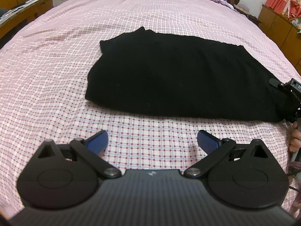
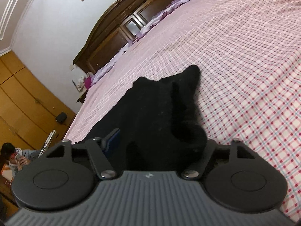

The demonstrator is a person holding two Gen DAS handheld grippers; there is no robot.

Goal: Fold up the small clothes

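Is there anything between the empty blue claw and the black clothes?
No, just bare checked bedsheet lies between the left gripper and the black garment, seen in the left wrist view.

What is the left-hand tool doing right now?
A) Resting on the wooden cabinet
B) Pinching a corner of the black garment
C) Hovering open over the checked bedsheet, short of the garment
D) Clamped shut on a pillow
C: the left tool has its blue pads spread apart with only checked bedsheet between them, and the black garment lies beyond its tips.
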